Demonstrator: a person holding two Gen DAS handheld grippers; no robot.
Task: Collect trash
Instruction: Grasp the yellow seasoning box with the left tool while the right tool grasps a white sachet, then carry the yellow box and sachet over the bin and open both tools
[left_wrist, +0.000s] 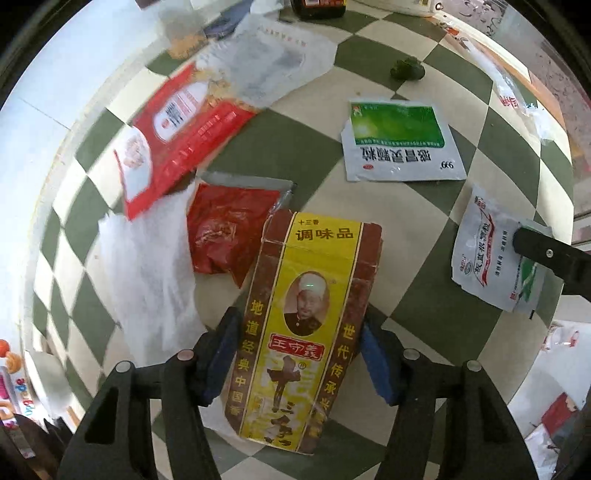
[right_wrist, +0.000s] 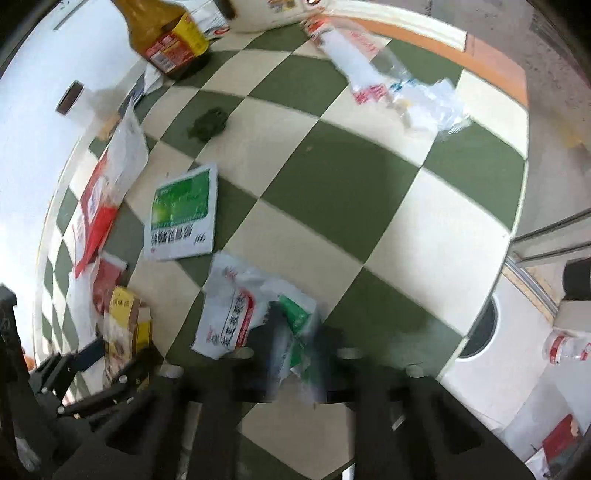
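Observation:
A yellow and brown spice box (left_wrist: 317, 258) lies on the green and cream chequered table (left_wrist: 424, 221). My left gripper (left_wrist: 300, 325) points down over it, and its blue pads (left_wrist: 221, 350) press on the box's two long sides. The same box (right_wrist: 125, 317) and the left gripper (right_wrist: 110, 354) show at the lower left of the right wrist view. My right gripper (right_wrist: 295, 343), blurred, is shut on the green-edged end of a white sachet (right_wrist: 229, 317). In the left wrist view one right finger (left_wrist: 546, 254) rests on that sachet (left_wrist: 487, 258).
A green and white sachet (left_wrist: 399, 144), a red packet (left_wrist: 229, 232), a red and white bag (left_wrist: 173, 136) and white tissue (left_wrist: 147, 266) lie around the box. Farther off are a dark green lump (right_wrist: 208, 123), a sauce bottle (right_wrist: 170, 33) and clear wrappers (right_wrist: 391, 81).

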